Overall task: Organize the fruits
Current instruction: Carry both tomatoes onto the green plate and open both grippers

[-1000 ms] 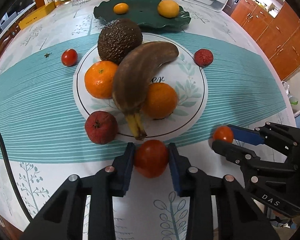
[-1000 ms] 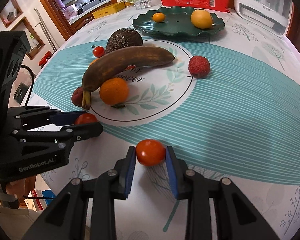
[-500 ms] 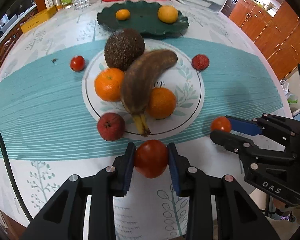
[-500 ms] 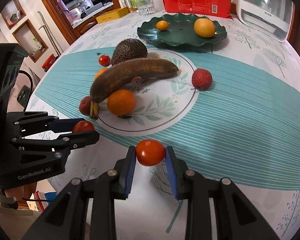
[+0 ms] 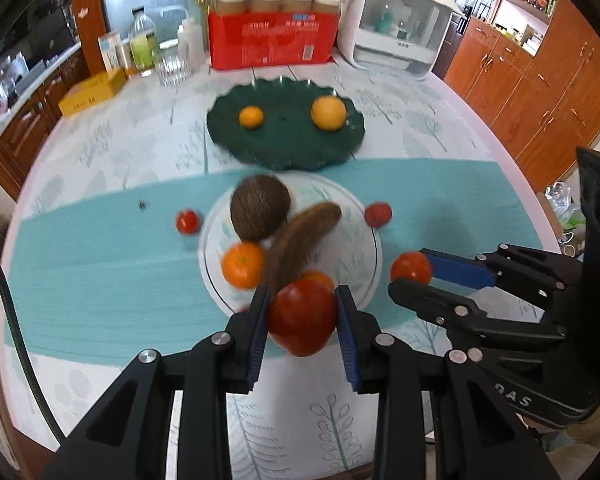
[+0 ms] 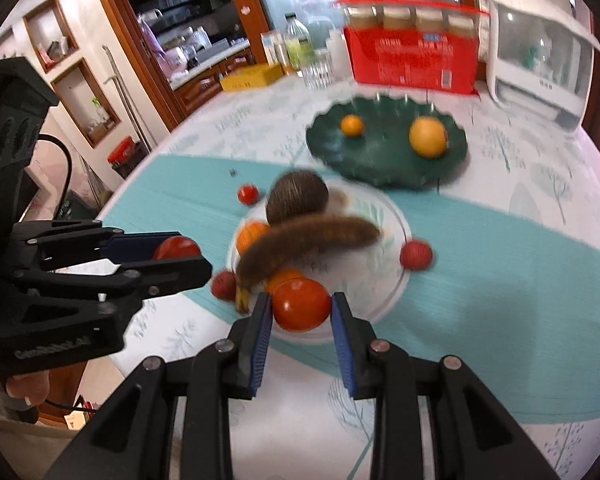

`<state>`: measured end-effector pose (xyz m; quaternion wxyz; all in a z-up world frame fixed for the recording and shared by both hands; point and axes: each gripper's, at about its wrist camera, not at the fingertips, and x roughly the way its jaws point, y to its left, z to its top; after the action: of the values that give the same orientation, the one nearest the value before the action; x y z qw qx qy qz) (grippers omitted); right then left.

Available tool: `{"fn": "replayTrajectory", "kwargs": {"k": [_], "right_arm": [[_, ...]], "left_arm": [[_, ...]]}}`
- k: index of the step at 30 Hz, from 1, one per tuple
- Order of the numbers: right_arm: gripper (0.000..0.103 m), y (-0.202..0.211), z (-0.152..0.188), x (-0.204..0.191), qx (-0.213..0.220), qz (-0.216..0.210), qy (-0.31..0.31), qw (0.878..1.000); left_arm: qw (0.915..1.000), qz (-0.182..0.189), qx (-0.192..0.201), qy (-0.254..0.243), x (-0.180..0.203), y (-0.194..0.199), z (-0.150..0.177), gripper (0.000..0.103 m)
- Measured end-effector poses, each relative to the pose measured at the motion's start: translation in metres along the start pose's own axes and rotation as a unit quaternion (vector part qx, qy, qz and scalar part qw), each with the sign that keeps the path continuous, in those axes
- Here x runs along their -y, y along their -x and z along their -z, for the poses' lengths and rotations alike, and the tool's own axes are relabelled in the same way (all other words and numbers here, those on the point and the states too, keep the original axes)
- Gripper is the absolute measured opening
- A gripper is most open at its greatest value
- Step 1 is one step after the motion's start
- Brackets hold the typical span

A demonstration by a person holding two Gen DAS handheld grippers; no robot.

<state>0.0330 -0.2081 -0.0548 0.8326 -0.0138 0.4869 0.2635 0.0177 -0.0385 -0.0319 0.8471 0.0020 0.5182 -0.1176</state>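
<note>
My left gripper (image 5: 302, 316) is shut on a large red tomato (image 5: 302, 322), held above the table. My right gripper (image 6: 300, 310) is shut on a smaller red tomato (image 6: 300, 304), also lifted; in the left wrist view that same tomato (image 5: 411, 268) sits between the right gripper's blue pads. A white plate (image 5: 356, 240) holds a dark avocado (image 5: 260, 212), a brown banana (image 5: 300, 240) and oranges (image 5: 242, 264). Behind it a dark green plate (image 5: 284, 148) carries a small orange (image 5: 251, 117) and a yellow fruit (image 5: 329, 113).
A small tomato (image 5: 187, 222) and a red lychee-like fruit (image 5: 378, 214) lie beside the white plate, another red fruit (image 6: 223, 285) at its near edge. A red box (image 5: 272, 40), bottles, a glass (image 5: 172, 66) and a white appliance (image 5: 400, 36) line the far table edge.
Both grippers have risen off the table with their tomatoes still clamped. The plates and fruit now look smaller and farther below, and the view tilts up toward the back of the table.
</note>
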Motion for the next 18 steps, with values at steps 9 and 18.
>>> {"fn": "replayTrajectory", "kwargs": {"k": [9,18], "right_arm": [[0.030,0.036,-0.067,0.001,0.052,-0.005,0.004,0.999],[0.030,0.058,-0.150,0.014,0.115,0.049,0.013,0.992]], "left_arm": [[0.9987,-0.027,0.040,-0.016,-0.014,0.024,-0.069,0.031],[0.9955,-0.049,0.071,-0.036,-0.024,0.033,-0.146,0.031]]}}
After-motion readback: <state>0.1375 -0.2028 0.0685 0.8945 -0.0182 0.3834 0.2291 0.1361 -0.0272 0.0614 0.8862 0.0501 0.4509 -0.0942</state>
